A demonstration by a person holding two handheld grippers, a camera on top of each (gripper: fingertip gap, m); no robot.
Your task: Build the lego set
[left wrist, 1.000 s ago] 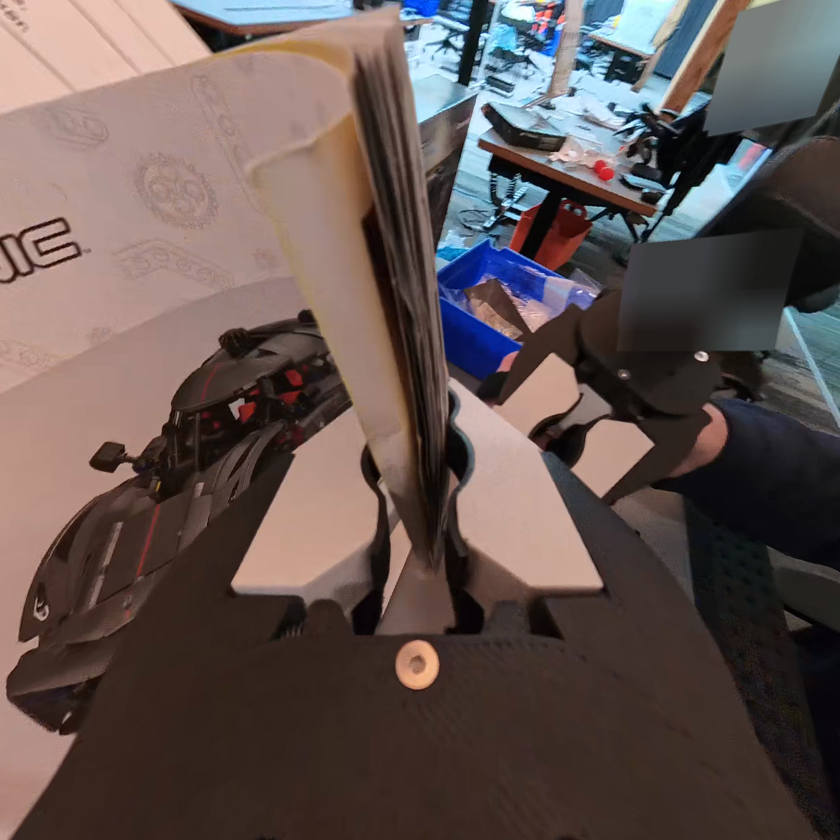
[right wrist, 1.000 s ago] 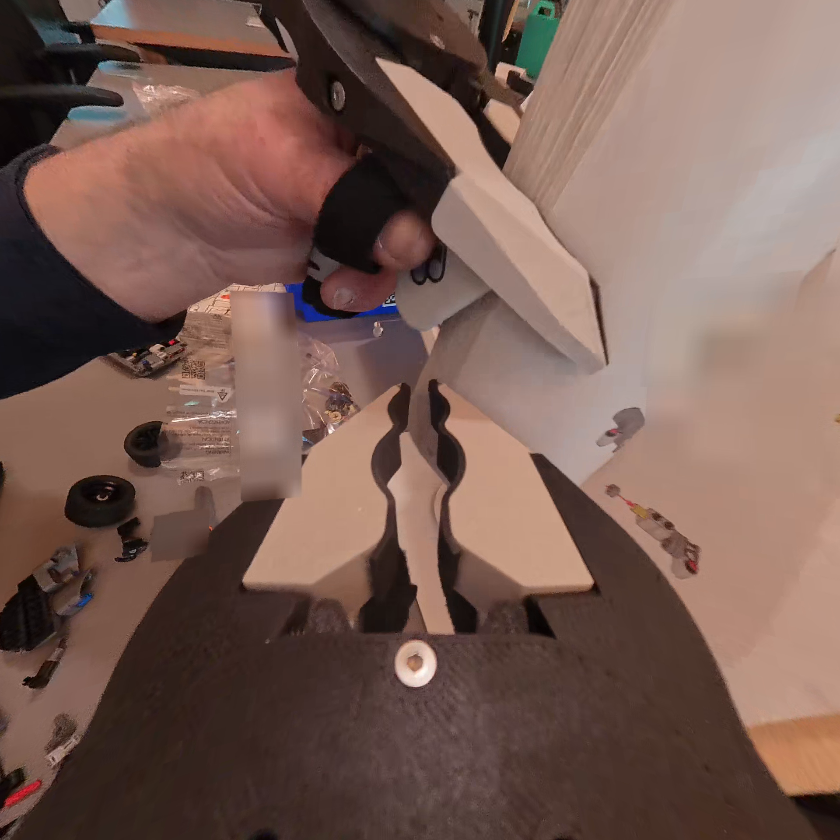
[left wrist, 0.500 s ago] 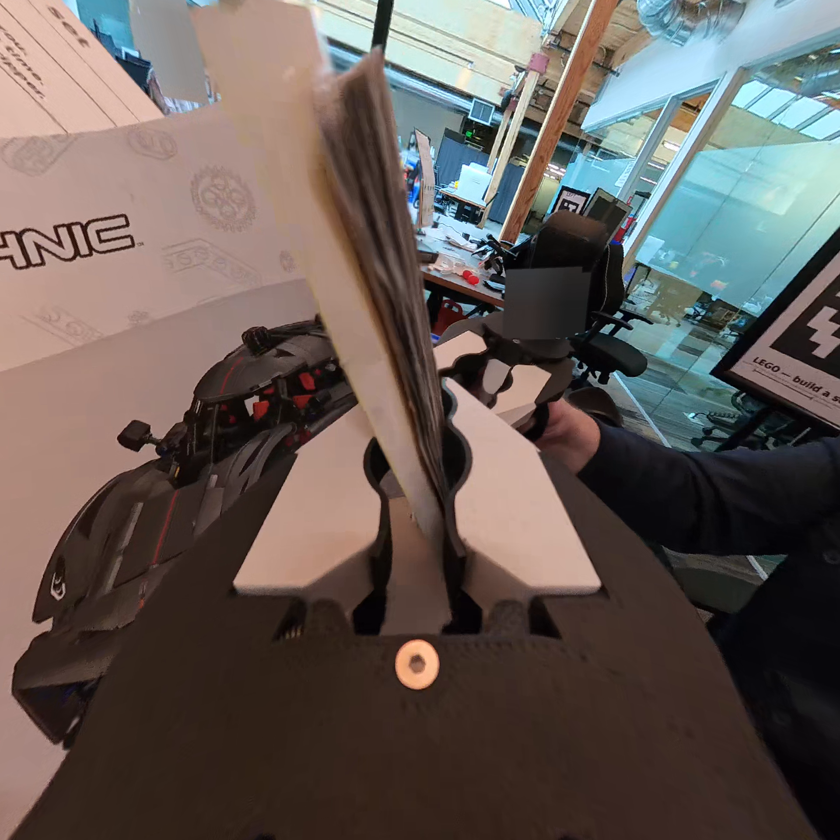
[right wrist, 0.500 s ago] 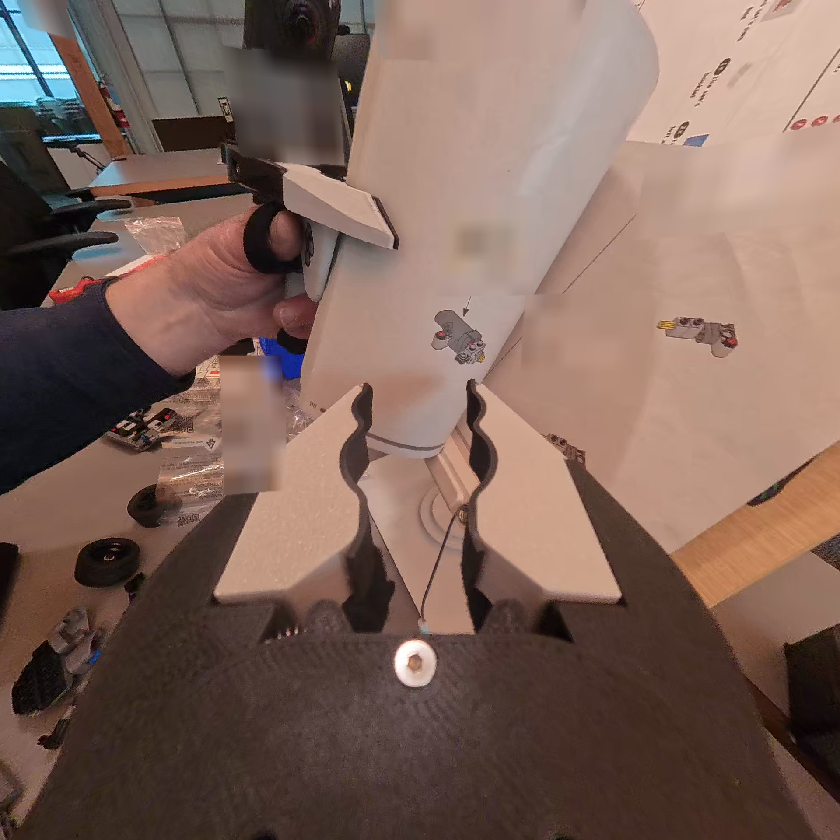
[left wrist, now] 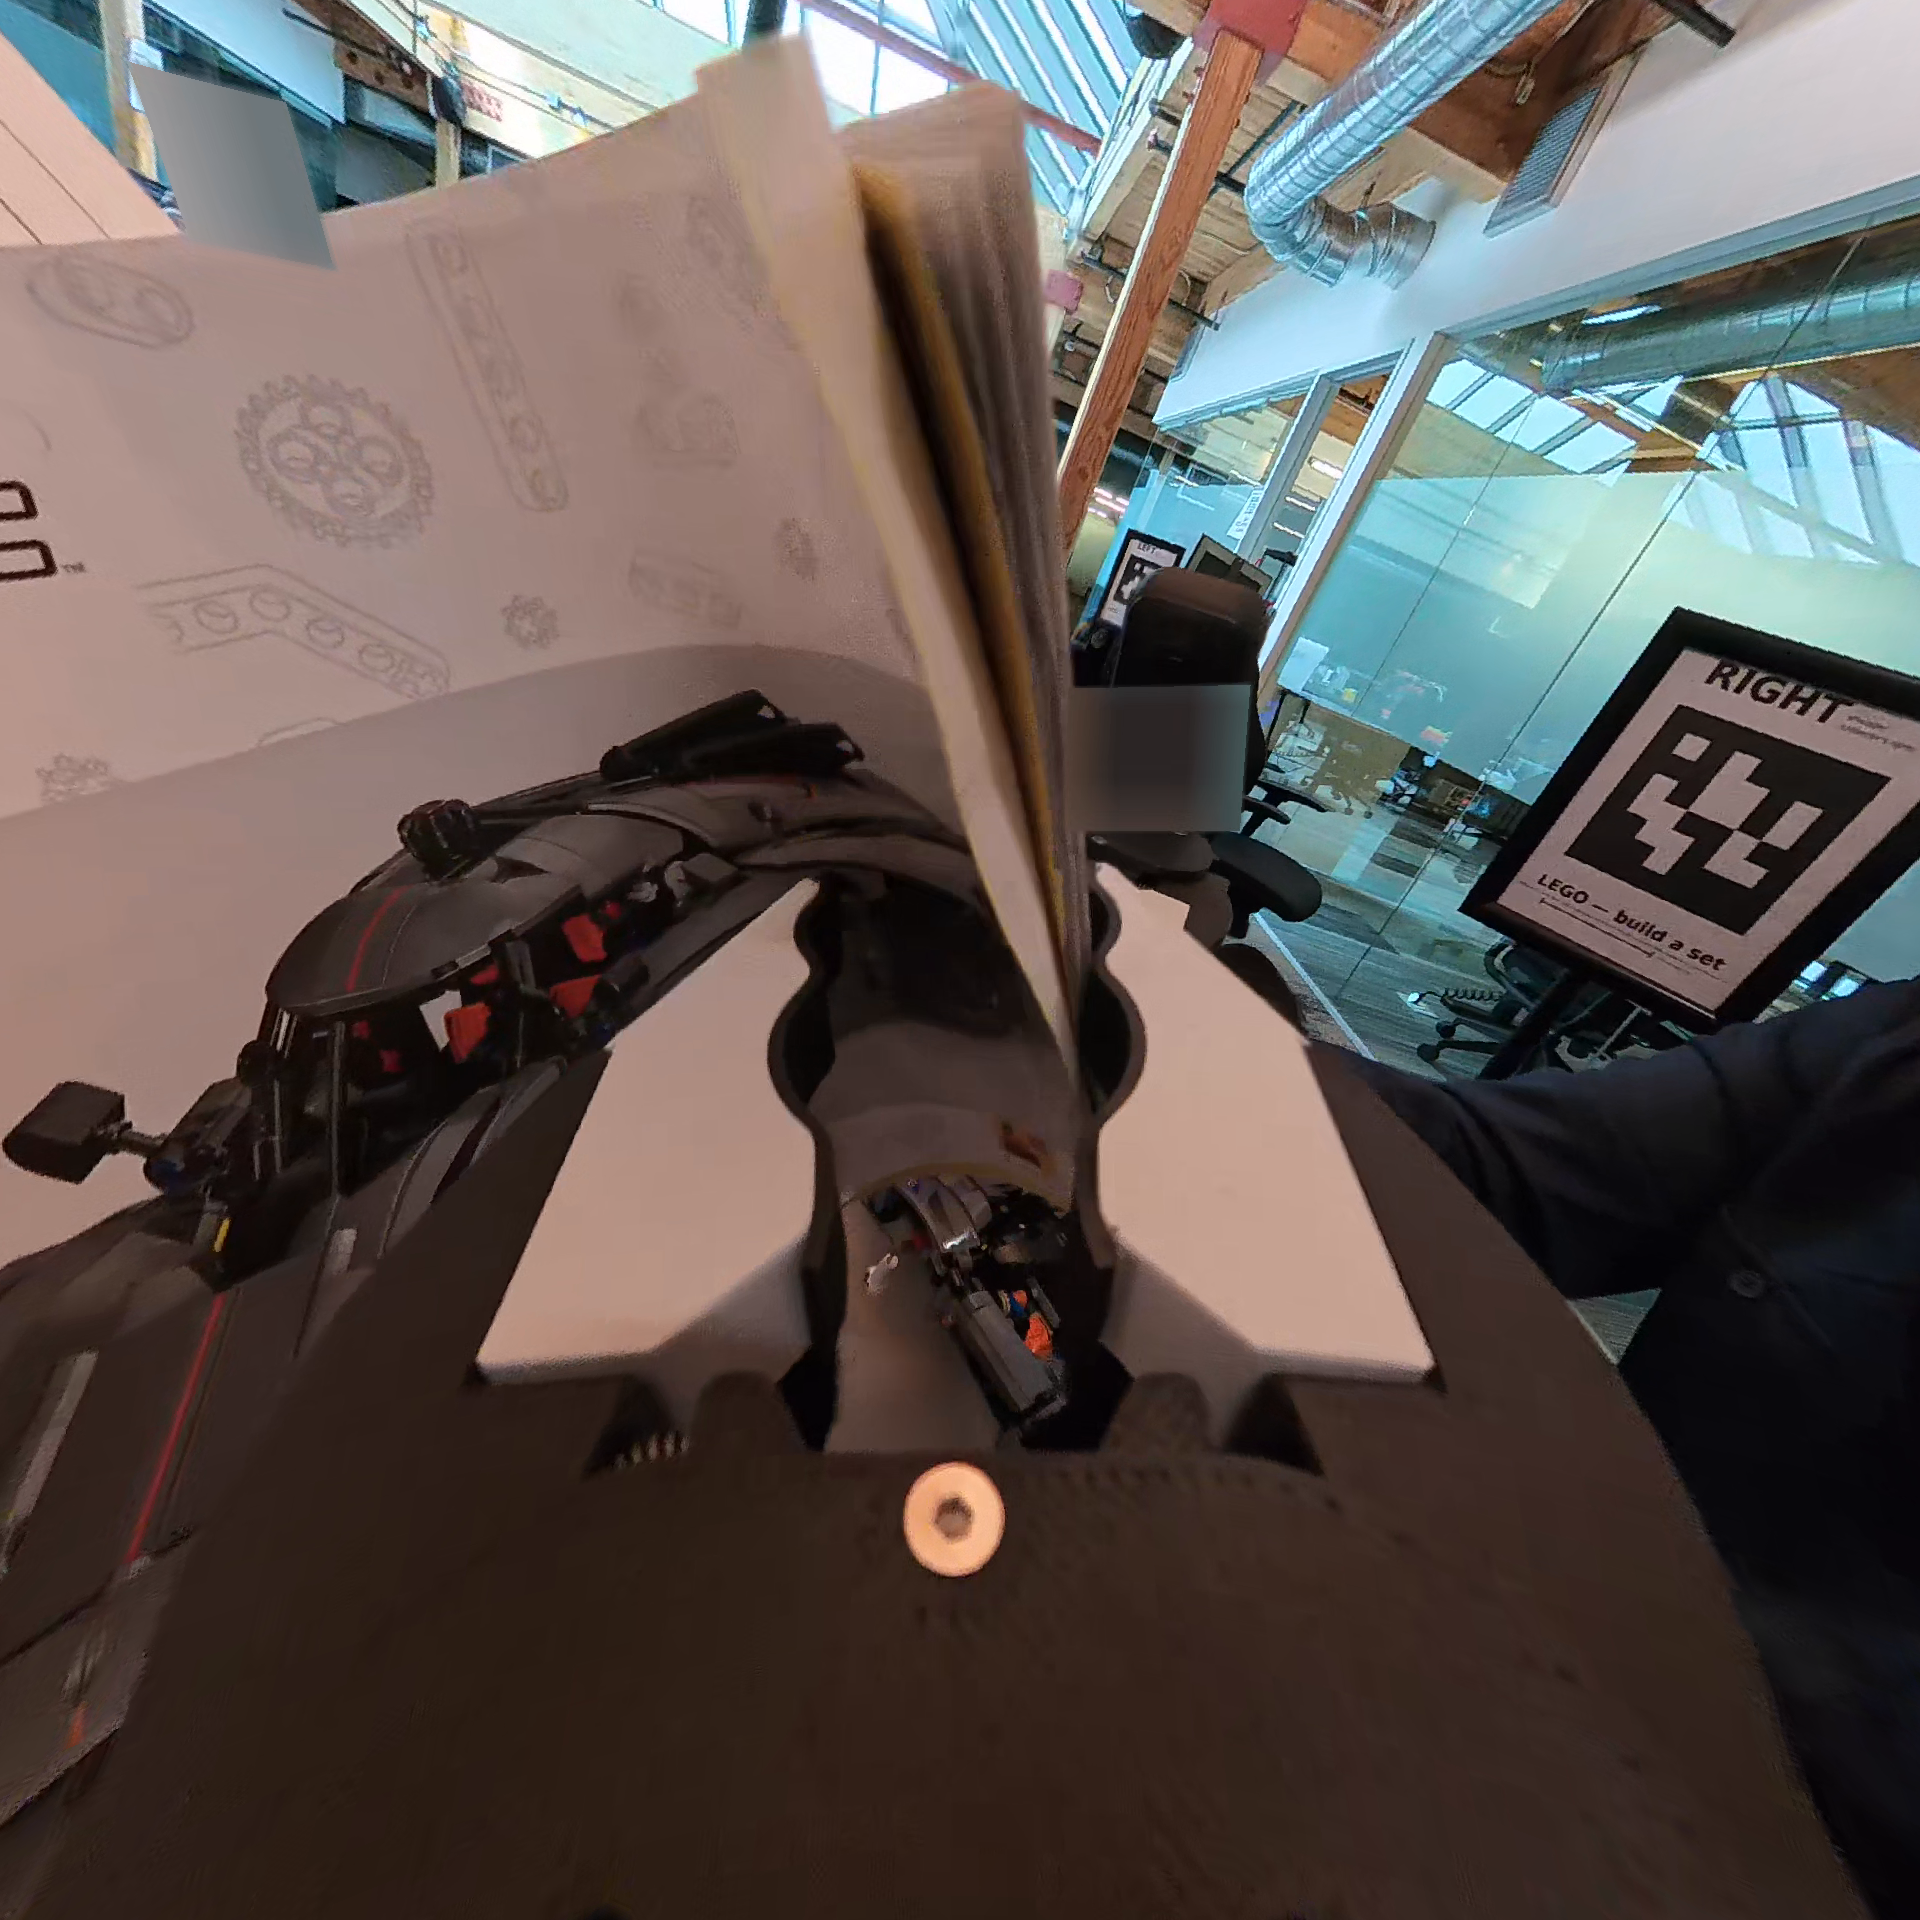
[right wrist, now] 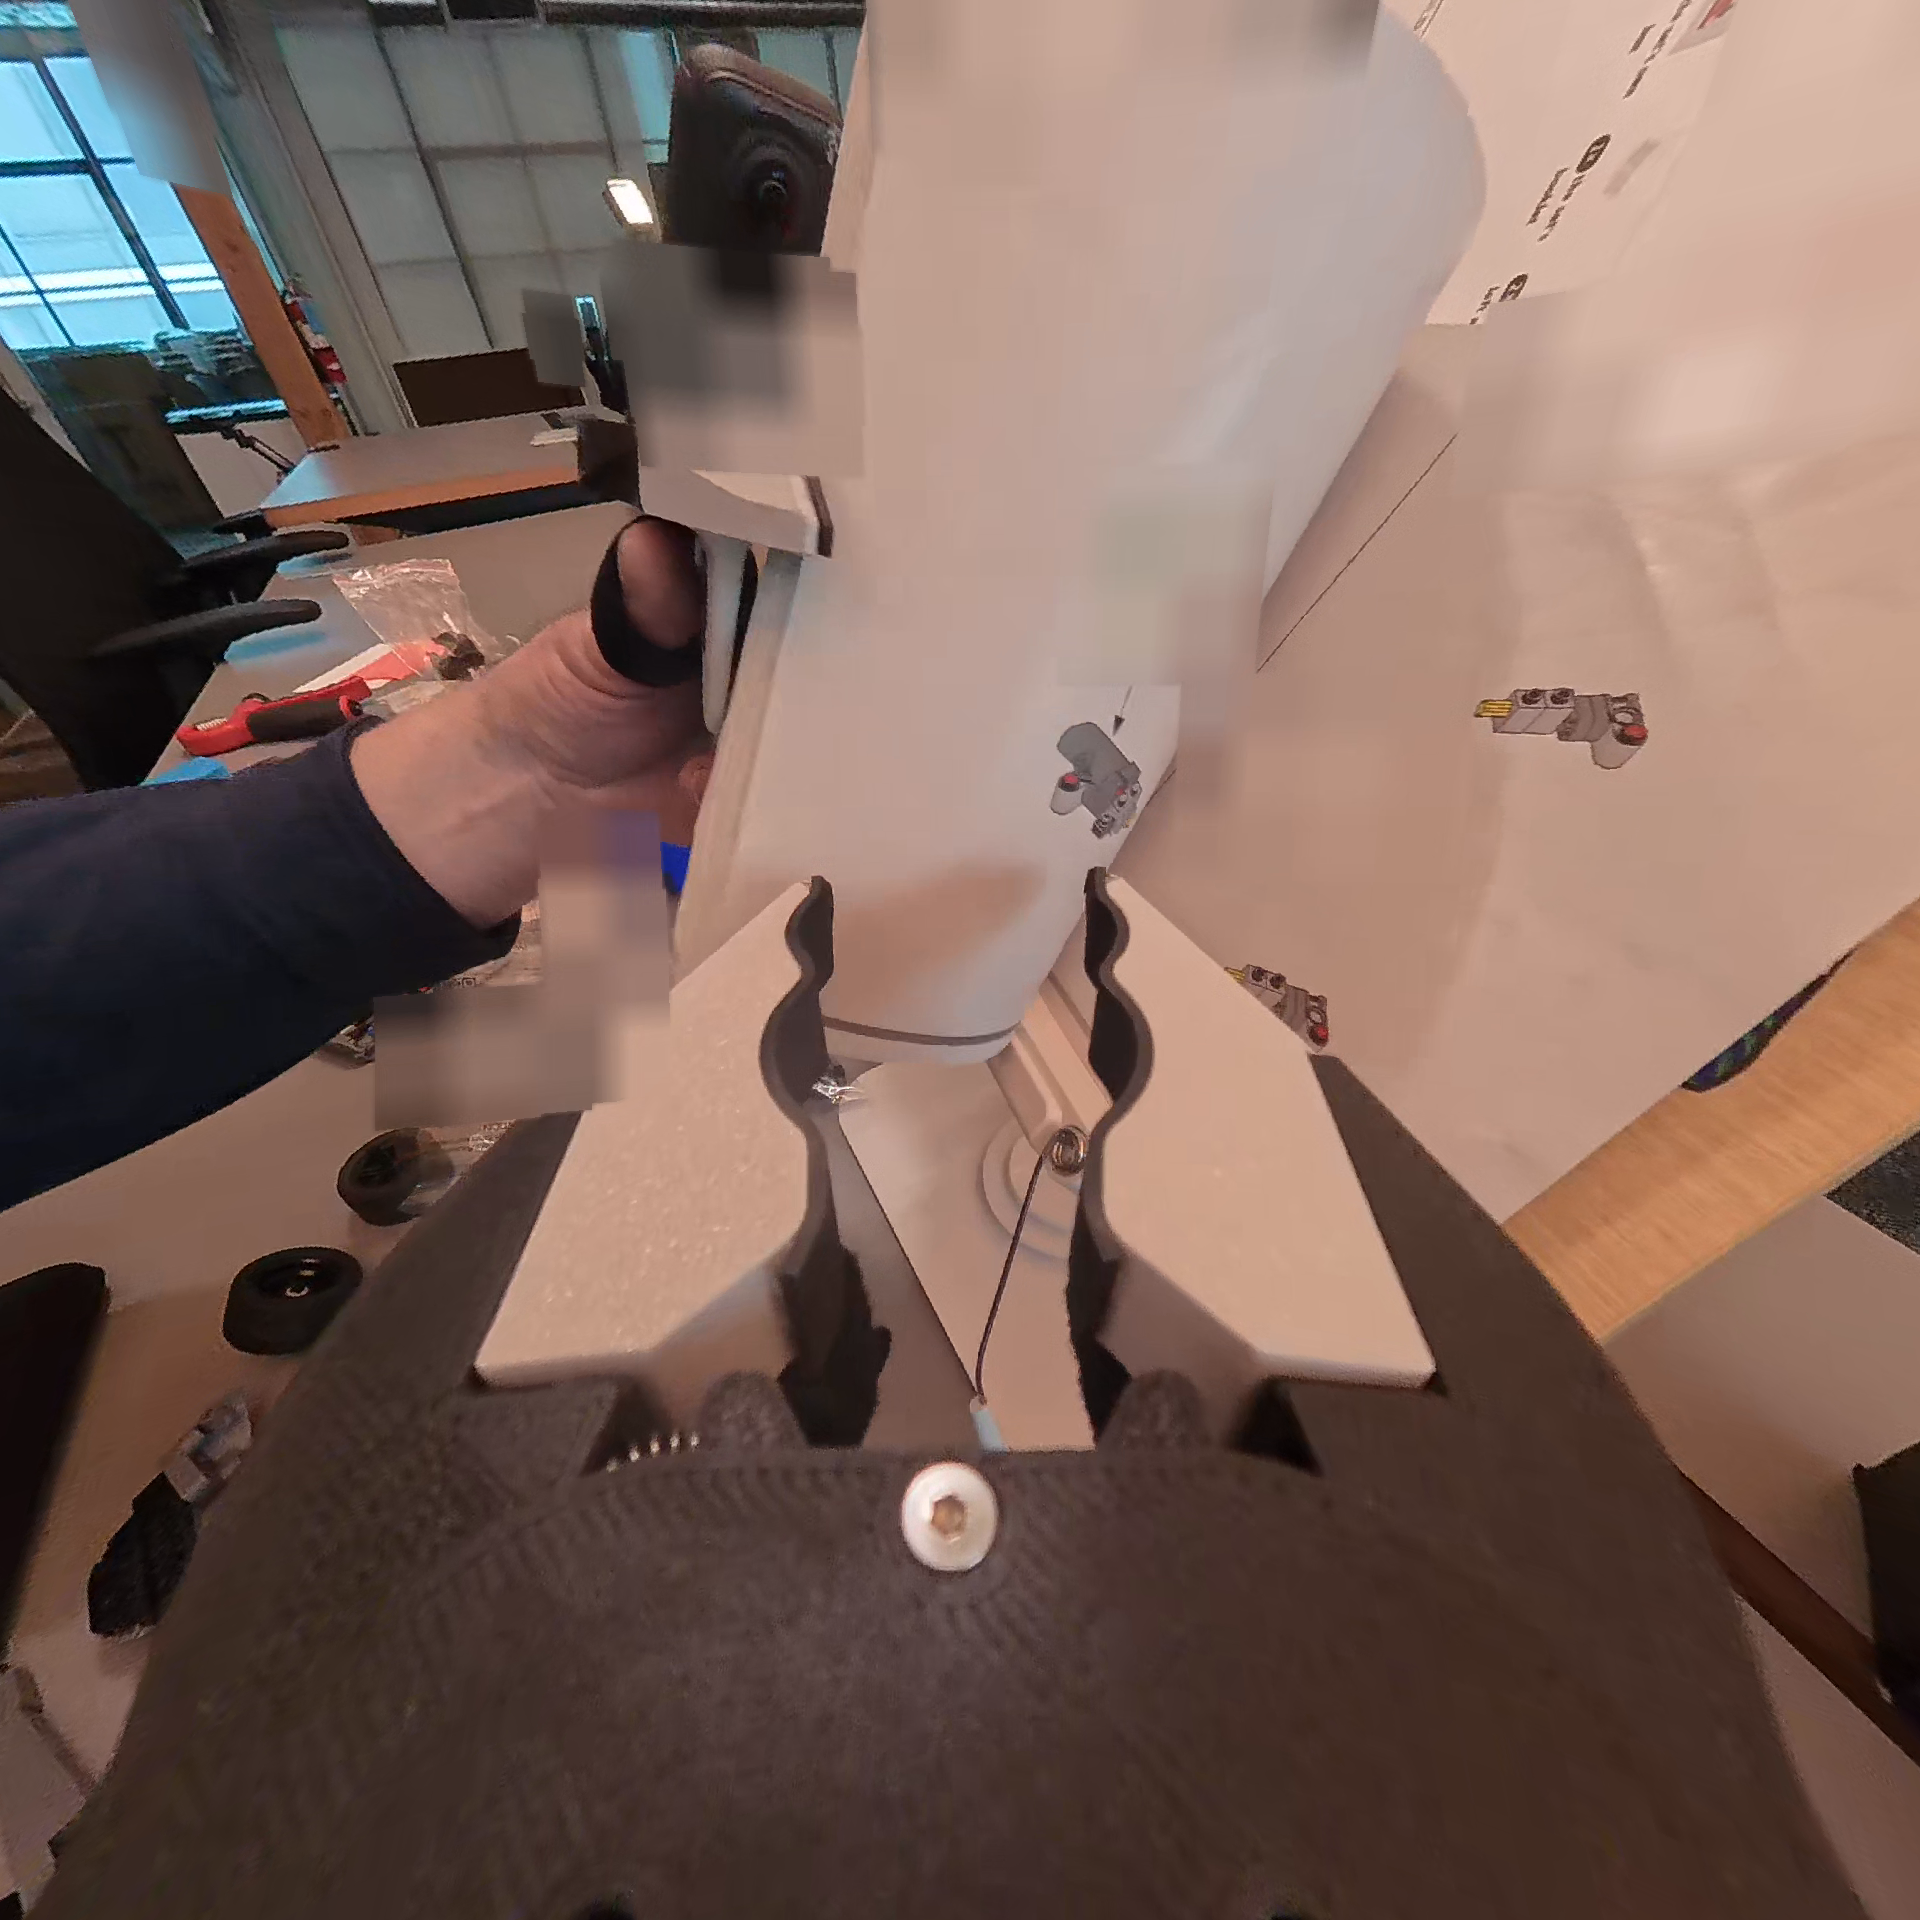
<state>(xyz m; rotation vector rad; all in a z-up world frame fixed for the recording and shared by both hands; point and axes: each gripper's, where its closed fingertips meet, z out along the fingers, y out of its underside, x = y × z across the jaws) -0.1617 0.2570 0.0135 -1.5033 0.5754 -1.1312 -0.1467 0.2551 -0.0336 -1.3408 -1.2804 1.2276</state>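
Observation:
The instruction booklet stands upright, its cover with a black car curving left. Its page stack rises between the jaws of my left gripper. The jaws stand well apart, and the pages lean on the right finger. Small lego parts show below through the gap. My right gripper is open and empty, with a curled page of the booklet just beyond its tips. The left gripper and the hand holding it are at the booklet's left side.
On the grey table lie black wheels, a dark partial assembly, plastic bags and a red-handled tool. The wooden table edge runs at right. A framed marker sign and an office chair stand behind. My right fingertips sit around 5 centimetres from my left ones. Between my right fingertips and the dark partial assembly there is roughly 35 centimetres.
The right gripper has let go of the page it pinched and opened wide. The left gripper's jaws have spread around the page stack, and it has tilted upward with the booklet.

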